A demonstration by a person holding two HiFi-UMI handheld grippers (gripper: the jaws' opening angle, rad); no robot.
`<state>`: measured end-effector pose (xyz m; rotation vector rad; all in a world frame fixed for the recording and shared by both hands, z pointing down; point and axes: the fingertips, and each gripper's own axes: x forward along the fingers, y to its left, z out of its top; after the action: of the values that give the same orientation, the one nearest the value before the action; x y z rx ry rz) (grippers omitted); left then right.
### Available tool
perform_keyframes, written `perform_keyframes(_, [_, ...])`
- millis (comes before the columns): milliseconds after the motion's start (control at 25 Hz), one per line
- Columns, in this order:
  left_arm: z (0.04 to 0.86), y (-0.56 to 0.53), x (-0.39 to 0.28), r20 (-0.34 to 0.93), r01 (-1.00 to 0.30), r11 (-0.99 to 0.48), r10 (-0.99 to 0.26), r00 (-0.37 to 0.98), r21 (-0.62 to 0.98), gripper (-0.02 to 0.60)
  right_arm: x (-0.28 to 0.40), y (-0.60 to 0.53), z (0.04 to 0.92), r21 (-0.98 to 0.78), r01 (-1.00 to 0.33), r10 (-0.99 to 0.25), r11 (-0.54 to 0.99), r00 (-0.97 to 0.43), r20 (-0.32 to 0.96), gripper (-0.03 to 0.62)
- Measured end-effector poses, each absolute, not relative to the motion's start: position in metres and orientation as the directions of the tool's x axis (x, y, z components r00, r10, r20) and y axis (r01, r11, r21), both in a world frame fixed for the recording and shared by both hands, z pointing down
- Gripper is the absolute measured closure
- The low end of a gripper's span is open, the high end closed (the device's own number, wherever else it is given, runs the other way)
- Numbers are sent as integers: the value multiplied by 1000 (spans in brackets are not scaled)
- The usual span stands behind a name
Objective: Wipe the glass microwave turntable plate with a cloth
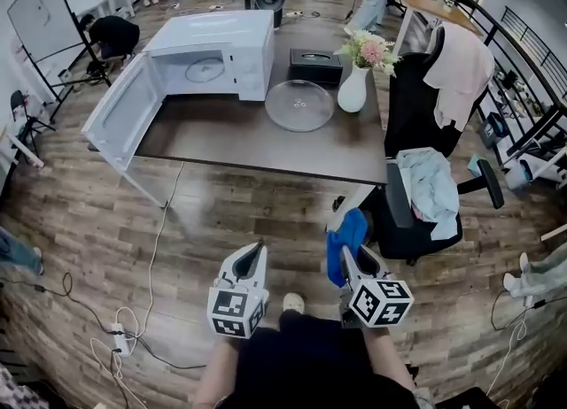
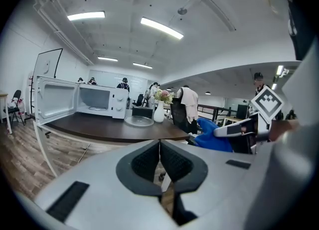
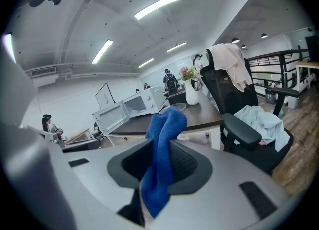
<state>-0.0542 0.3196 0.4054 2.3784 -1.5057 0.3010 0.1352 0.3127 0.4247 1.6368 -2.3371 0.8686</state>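
Observation:
The clear glass turntable plate (image 1: 299, 104) lies flat on the dark table (image 1: 292, 146), right of the white microwave (image 1: 213, 55) whose door (image 1: 120, 115) hangs open; the plate (image 2: 139, 121) also shows far off in the left gripper view. A blue cloth (image 1: 345, 241) is pinched in my right gripper (image 1: 343, 257), which is held over the floor well short of the table. In the right gripper view the cloth (image 3: 160, 154) stands up between the shut jaws. My left gripper (image 1: 260, 250) is beside it, shut and empty, jaws touching (image 2: 160, 160).
A white vase of flowers (image 1: 358, 75) and a black box (image 1: 315, 67) stand close behind the plate. A black office chair (image 1: 416, 190) with clothes on it is at the table's right end. Cables and a power strip (image 1: 117, 338) lie on the wood floor at left.

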Motion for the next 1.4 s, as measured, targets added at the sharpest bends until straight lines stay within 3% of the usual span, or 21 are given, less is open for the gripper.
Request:
perform_keyframes(720, [424,251,-44,404,-918,-369,-825,395,145,575,132,242,451,-414,-875,-745,251,-447,494,508])
perform_keyframes(1400, [419,67,-59,404,-880,-450,-785,470,152,575,100,76,441,-416,-885,-754,210,-418,507,508])
